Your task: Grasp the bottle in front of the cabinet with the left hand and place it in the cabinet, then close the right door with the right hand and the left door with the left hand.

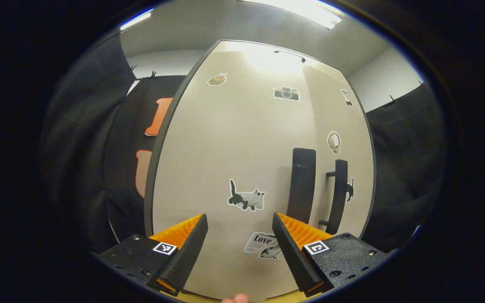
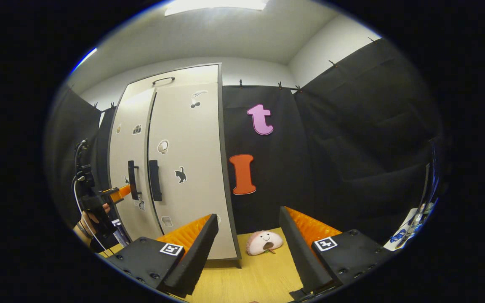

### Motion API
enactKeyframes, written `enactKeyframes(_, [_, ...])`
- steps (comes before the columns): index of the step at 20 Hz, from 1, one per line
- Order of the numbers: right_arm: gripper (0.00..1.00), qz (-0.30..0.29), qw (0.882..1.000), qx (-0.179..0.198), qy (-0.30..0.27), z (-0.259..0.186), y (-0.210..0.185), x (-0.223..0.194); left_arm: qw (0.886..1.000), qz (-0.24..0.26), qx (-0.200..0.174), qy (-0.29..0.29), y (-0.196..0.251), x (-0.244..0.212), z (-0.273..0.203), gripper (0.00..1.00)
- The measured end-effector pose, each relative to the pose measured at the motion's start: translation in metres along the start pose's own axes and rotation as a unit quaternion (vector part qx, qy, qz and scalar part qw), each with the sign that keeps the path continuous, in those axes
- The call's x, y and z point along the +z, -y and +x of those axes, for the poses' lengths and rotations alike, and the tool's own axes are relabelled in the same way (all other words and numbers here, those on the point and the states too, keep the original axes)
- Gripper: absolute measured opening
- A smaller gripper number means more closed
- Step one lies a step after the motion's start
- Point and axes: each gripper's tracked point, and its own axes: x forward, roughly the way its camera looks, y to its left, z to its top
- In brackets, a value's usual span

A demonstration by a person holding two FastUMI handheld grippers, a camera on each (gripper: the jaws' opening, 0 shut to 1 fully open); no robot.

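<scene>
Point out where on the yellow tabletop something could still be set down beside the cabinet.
In the right gripper view, bare tabletop runs from the cabinet base toward the right gripper, beside the plush toy. The toy takes the strip by the black cloth wall. The cabinet's far side looks crowded: the left gripper sits at the door handles.

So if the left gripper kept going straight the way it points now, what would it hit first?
Most likely the cabinet's left door: the left gripper, jaws open and empty, faces its flat front near the cat sticker, left of the door handle. How much gap remains is unclear.
</scene>
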Motion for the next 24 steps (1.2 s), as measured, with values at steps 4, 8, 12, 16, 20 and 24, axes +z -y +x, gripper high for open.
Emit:
enactKeyframes(4, [0.97, -0.013, 1.000, 0.006, -0.005, 0.010, -0.008, -0.008, 1.000, -0.005, 0.014, 0.001, -0.013, 0.002, -0.011, 0.95])
enactKeyframes(8, [0.97, -0.007, 0.999, 0.030, -0.016, 0.024, -0.030, -0.022, 1.000, -0.006, 0.017, 0.000, -0.023, 0.012, -0.050, 0.94])
enactKeyframes(12, [0.97, 0.007, 0.999, 0.051, -0.016, 0.034, -0.056, -0.029, 1.000, 0.000, 0.027, 0.000, -0.034, 0.019, -0.101, 0.95])
enactKeyframes(16, [0.87, 0.000, 0.998, 0.058, -0.015, 0.035, -0.069, -0.037, 0.999, 0.010, 0.053, 0.010, -0.052, 0.024, -0.149, 0.95])
enactKeyframes(20, [0.87, -0.005, 0.997, 0.072, -0.019, 0.031, -0.083, -0.045, 0.998, 0.016, 0.066, 0.006, -0.057, 0.023, -0.182, 0.94])
enactKeyframes(24, [0.87, -0.019, 0.997, 0.073, -0.021, 0.026, -0.090, -0.051, 0.997, 0.025, 0.076, -0.004, -0.056, 0.019, -0.206, 0.95])
